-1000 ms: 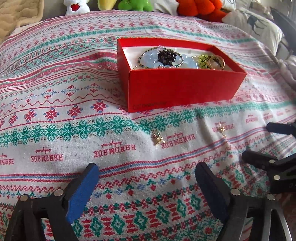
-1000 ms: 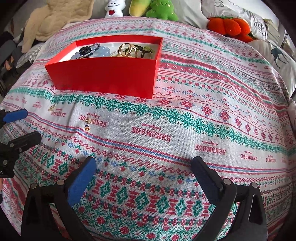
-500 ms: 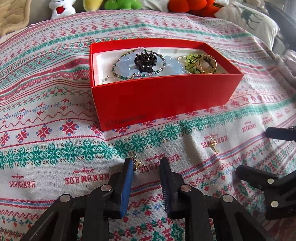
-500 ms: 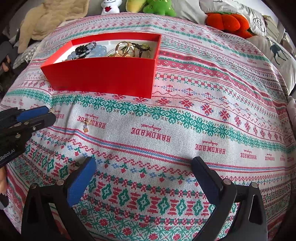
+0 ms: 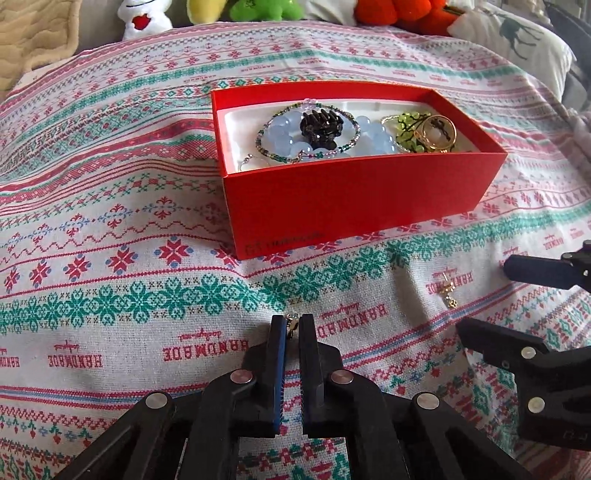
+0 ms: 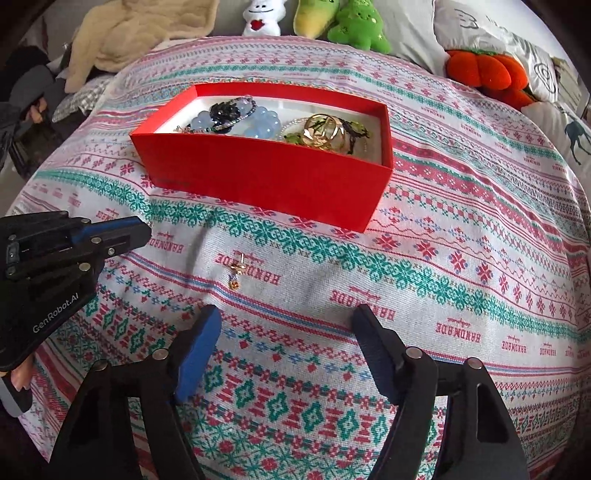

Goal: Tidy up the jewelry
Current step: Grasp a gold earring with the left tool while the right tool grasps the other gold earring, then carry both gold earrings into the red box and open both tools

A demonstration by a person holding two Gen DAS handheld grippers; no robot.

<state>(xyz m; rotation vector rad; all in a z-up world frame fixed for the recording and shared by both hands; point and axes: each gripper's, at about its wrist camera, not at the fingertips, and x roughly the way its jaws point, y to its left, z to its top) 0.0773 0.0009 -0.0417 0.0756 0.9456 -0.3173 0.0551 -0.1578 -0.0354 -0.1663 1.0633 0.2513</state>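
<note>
My left gripper is shut on a small gold earring, which pokes out between the blue pads, low over the patterned cloth. A second gold earring lies on the cloth to its right. My right gripper hangs just short of that earring, its jaws closing with nothing between them. Behind stands an open red box holding a blue bead bracelet, a dark hair claw, green beads and gold rings. The left gripper shows at the left of the right wrist view.
The cloth covers a rounded bed. Plush toys, an orange cushion and pillows line the far edge. A beige blanket lies at the back left.
The left gripper has come down over the nearer earring and shut on it. The right gripper has moved closer to the second earring and its jaws have narrowed.
</note>
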